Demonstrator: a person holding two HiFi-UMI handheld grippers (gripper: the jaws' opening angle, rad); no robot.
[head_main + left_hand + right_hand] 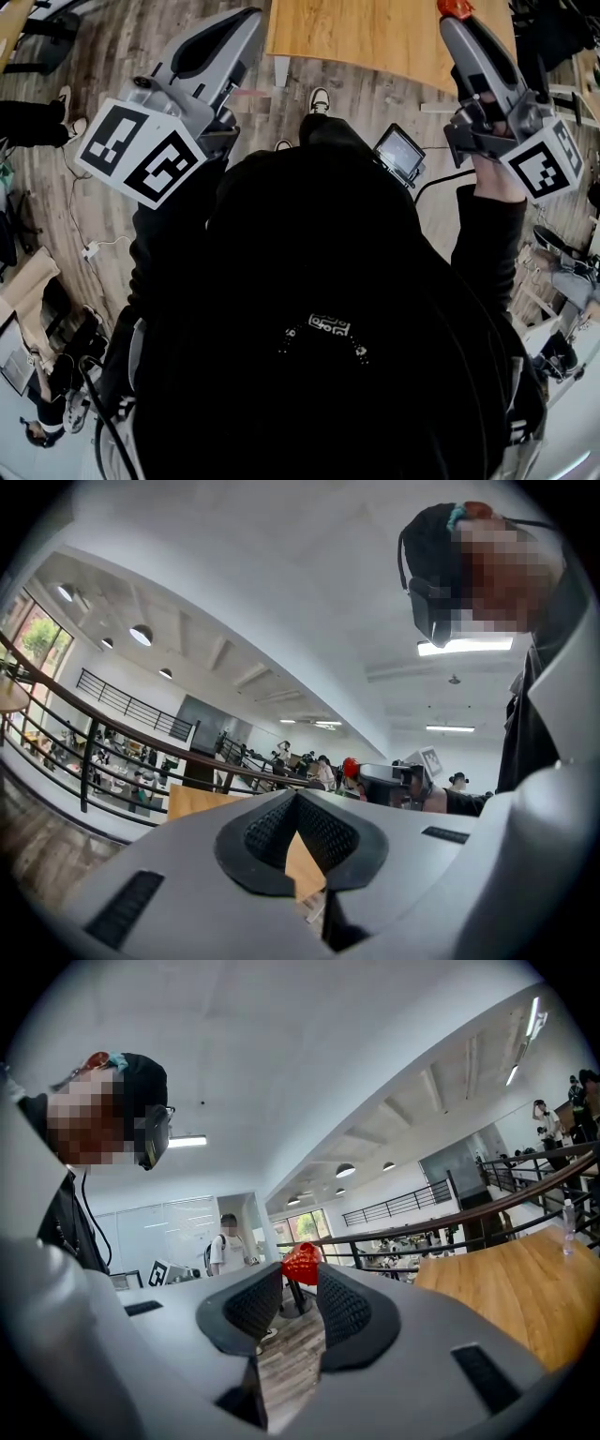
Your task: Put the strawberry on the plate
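A red strawberry [301, 1263] is pinched between the tips of my right gripper [300, 1274], which is shut on it and held up in the air. In the head view the strawberry [457, 8] shows at the tip of the right gripper [454, 17] over the edge of a wooden table [375, 37]. My left gripper [296, 796] is raised too, its pads meeting at the tip with nothing between them; in the head view the left gripper [246, 17] is at the upper left. From the left gripper view the strawberry [350, 766] shows far off. No plate is in view.
The person's dark-clothed body fills the middle of the head view. A small screen device [400, 152] hangs by the chest. Plank floor and a white shoe [320, 98] lie below. A railing [441, 1218] and a person in a white shirt [228, 1246] stand beyond.
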